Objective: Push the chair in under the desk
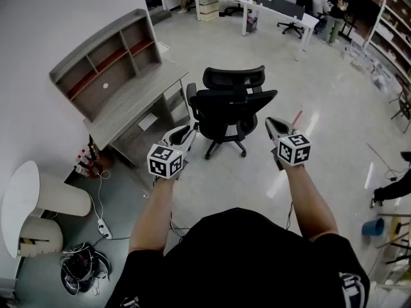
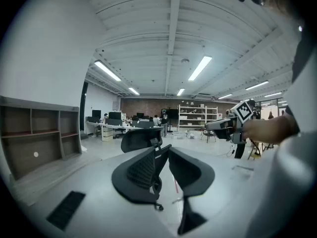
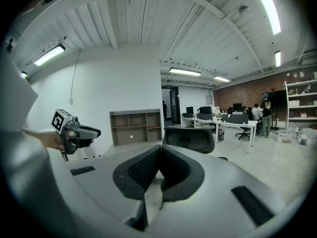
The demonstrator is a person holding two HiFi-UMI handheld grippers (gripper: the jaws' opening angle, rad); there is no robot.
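Both tongs are up in front and touching nothing. The left tongs [image 1: 187, 133] have a narrow gap between the jaws with nothing in it. The right tongs [image 1: 272, 124] are closed tip to tip and also empty. That's fine by me, since this is a shove and not a grab.

The office chair [image 1: 231, 104] sits just ahead, roughly between the two tongs, out on the open floor [image 1: 302, 88]. It's not under anything yet. The worktop [image 1: 131, 98] with its shelf hutch [image 1: 106, 59] is ahead and off to the left of the left tongs, against the wall. The chair stands near the worktop's drawer end, not in front of the knee gap.

My take: lay the sides of both tongs against the backrest, one on each edge, low-ish so the chair rolls and doesn't tip. It probably needs steering left first to line up with the opening, then straight in. The casters will likely wander, so go slow. Watch the left armrest [image 1: 191, 95] against the drawer unit [image 1: 174, 101].
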